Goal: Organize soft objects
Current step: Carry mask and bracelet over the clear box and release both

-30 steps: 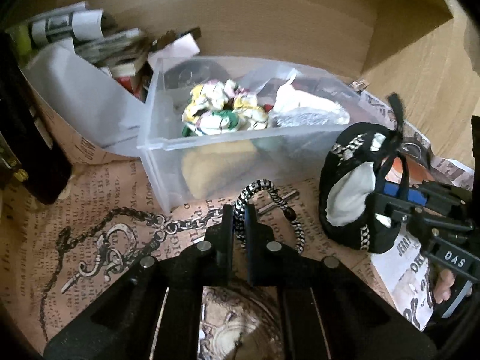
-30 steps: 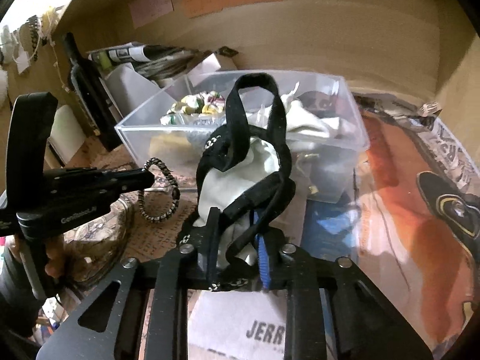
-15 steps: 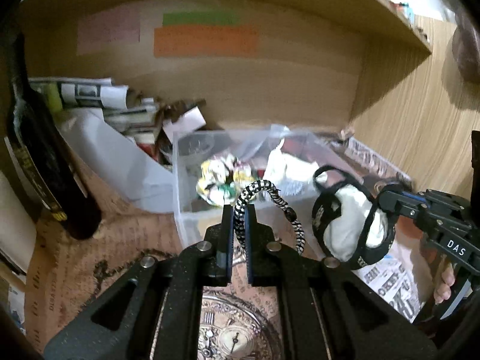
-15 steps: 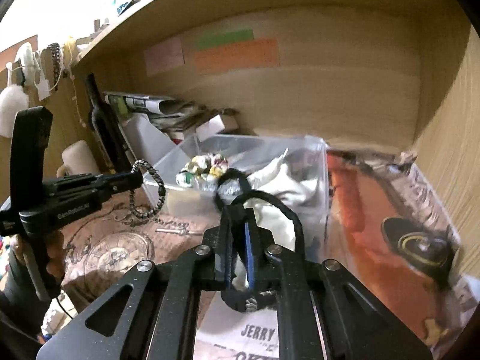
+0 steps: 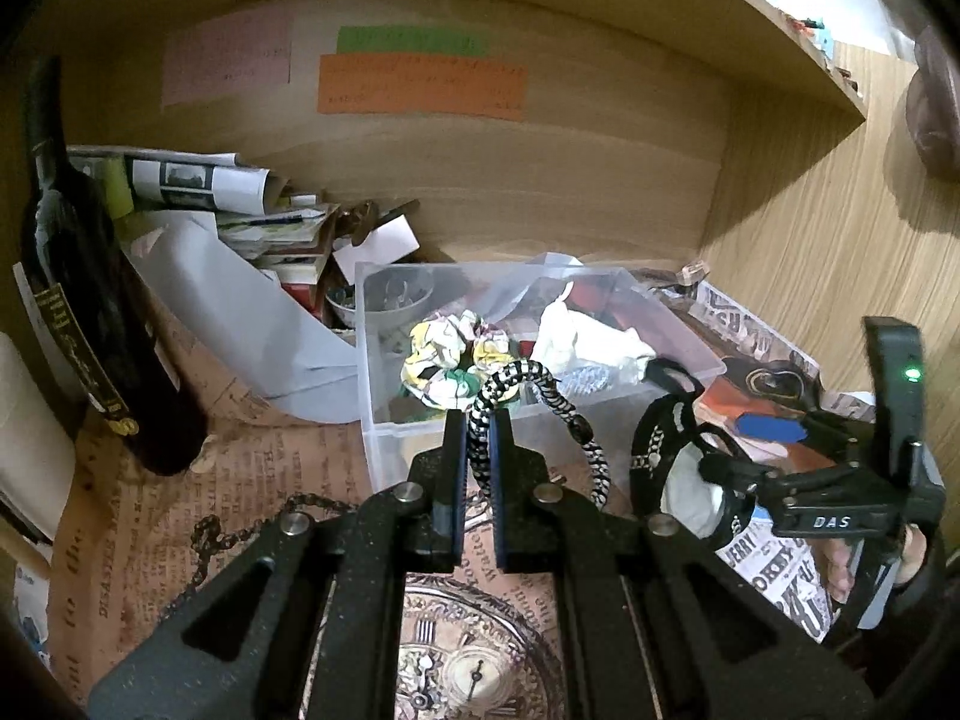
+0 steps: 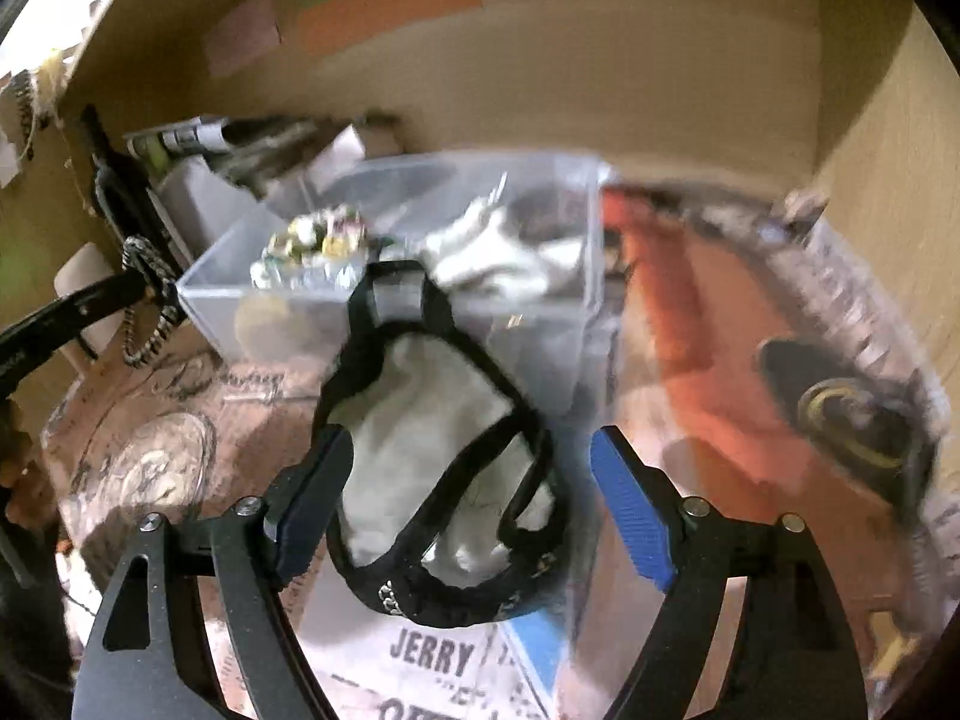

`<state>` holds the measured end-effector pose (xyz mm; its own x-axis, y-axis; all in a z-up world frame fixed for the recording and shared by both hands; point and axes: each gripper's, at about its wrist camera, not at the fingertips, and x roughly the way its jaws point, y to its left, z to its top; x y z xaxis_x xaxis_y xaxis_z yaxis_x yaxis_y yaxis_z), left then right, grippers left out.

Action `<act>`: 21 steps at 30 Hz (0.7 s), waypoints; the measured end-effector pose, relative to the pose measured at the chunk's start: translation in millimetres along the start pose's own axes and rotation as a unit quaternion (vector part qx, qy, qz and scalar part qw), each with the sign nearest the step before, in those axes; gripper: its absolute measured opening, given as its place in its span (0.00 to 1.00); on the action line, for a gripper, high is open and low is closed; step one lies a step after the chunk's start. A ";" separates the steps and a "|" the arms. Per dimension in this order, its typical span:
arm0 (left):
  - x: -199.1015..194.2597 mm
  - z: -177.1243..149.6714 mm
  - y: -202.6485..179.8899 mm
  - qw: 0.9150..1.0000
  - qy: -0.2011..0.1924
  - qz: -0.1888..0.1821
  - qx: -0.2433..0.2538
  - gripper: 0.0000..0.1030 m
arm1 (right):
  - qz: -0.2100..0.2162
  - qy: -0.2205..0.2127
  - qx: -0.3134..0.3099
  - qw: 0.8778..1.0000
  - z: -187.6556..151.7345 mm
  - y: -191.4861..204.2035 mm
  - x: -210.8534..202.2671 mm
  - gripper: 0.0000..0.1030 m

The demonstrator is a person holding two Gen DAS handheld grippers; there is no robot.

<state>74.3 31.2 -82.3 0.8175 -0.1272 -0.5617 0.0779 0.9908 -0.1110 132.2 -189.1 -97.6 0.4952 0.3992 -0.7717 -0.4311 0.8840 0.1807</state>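
Note:
My left gripper (image 5: pixel 478 429) is shut on a black-and-white braided hair band (image 5: pixel 543 402) and holds it up in front of the clear plastic bin (image 5: pixel 384 438). The bin holds a floral scrunchie (image 5: pixel 447 357) and white cloth (image 5: pixel 585 345). My right gripper (image 6: pixel 465 489) is open, its blue pads spread wide. A black-trimmed white fabric cap (image 6: pixel 432 468) lies between them on the printed paper, just in front of the bin (image 6: pixel 240 306). In the left wrist view the cap (image 5: pixel 684 480) sits beside the right gripper (image 5: pixel 729 474).
A dark wine bottle (image 5: pixel 90 324) stands at the left. Folded papers and clutter (image 5: pixel 240 210) pile behind the bin. Wooden walls close the back and right. A metal chain (image 5: pixel 240 531) and a clock print lie on the paper mat. An orange magazine (image 6: pixel 720 360) lies at the right.
My right gripper has opened and let go of the cap, which now lies on the paper. The left gripper still holds the hair band, about level with before.

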 end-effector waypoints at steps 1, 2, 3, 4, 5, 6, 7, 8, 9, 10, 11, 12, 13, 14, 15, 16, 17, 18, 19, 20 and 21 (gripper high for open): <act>0.4 -0.5 0.6 1.000 0.001 0.000 -0.001 0.05 | 0.012 0.015 0.001 1.000 -0.4 -1.3 5.1 0.77; 1.1 -1.0 1.1 1.000 0.002 -0.001 -0.002 0.05 | 0.020 0.028 -0.001 0.999 -1.4 -0.8 11.3 0.77; 1.7 -1.4 1.4 1.000 0.003 -0.001 -0.004 0.05 | 0.015 0.035 -0.006 0.999 -2.1 0.3 16.5 0.78; 2.1 -1.6 1.5 1.000 0.004 -0.001 -0.005 0.05 | 0.006 0.038 -0.013 0.999 -4.0 2.3 20.9 0.78; 2.6 -2.0 2.0 1.000 0.005 -0.002 -0.006 0.05 | -0.002 0.042 -0.024 0.999 -5.4 4.4 25.2 0.78; 2.4 -2.1 1.3 1.000 0.005 -0.001 -0.007 0.05 | -0.006 0.045 -0.029 0.999 -6.3 5.6 27.2 0.71; 2.4 -2.3 1.0 1.000 0.005 -0.001 -0.007 0.05 | -0.007 0.045 -0.031 0.998 -6.8 5.7 27.2 0.66; 2.3 -2.5 0.8 1.000 0.005 0.000 -0.007 0.05 | -0.007 0.044 -0.032 0.998 -7.1 4.9 26.1 0.55; 2.2 -2.3 0.5 1.000 0.004 0.001 -0.006 0.05 | -0.007 0.043 -0.033 0.999 -7.7 4.3 24.4 0.44; 2.4 -2.0 0.6 1.000 0.004 0.001 -0.006 0.05 | -0.007 0.040 -0.033 0.999 -8.5 3.5 22.8 0.40; 2.1 -1.6 0.8 1.000 0.003 0.001 -0.005 0.05 | -0.005 0.038 -0.033 0.999 -9.8 2.5 20.6 0.33; 2.1 -0.7 1.0 1.000 0.001 0.002 -0.006 0.05 | -0.003 0.034 -0.033 0.999 -10.8 2.6 17.9 0.26; 1.9 0.0 1.1 1.000 0.000 0.003 -0.006 0.05 | -0.003 0.029 -0.033 0.999 -11.2 2.8 15.1 0.23; 1.7 1.3 1.4 1.000 -0.002 0.004 -0.007 0.05 | -0.002 0.025 -0.033 0.999 -11.8 3.3 11.0 0.18; 1.6 3.0 1.8 1.000 -0.004 0.003 -0.007 0.05 | 0.002 0.019 -0.032 0.999 -12.0 3.6 5.4 0.11; 1.3 4.8 2.3 1.000 -0.006 0.003 -0.007 0.05 | 0.004 0.014 -0.032 0.999 -11.5 4.0 1.5 0.11; 0.8 7.9 2.2 1.000 -0.009 0.004 -0.008 0.05 | 0.006 0.004 -0.036 0.999 -10.1 6.2 -5.9 0.11; -0.3 10.2 2.1 1.000 -0.012 0.005 -0.008 0.05 | 0.005 -0.006 -0.040 0.999 -9.7 8.8 -12.4 0.11; -1.1 13.4 1.9 1.000 -0.017 0.005 -0.008 0.05 | 0.004 -0.016 -0.046 0.999 -8.4 11.6 -18.9 0.11; -1.7 15.9 1.8 1.000 -0.020 0.006 -0.008 0.05 | 0.003 -0.028 -0.052 0.998 -6.7 13.8 -26.1 0.11; -2.6 19.1 1.1 1.000 -0.025 0.008 -0.008 0.05 | 0.003 -0.039 -0.055 0.998 -3.9 16.5 -33.5 0.11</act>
<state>83.2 33.6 -65.3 0.8463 -0.1093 -0.5214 0.0565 0.9916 -0.1162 105.6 -188.8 -71.1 0.5485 0.4254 -0.7198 -0.5123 0.8514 0.1127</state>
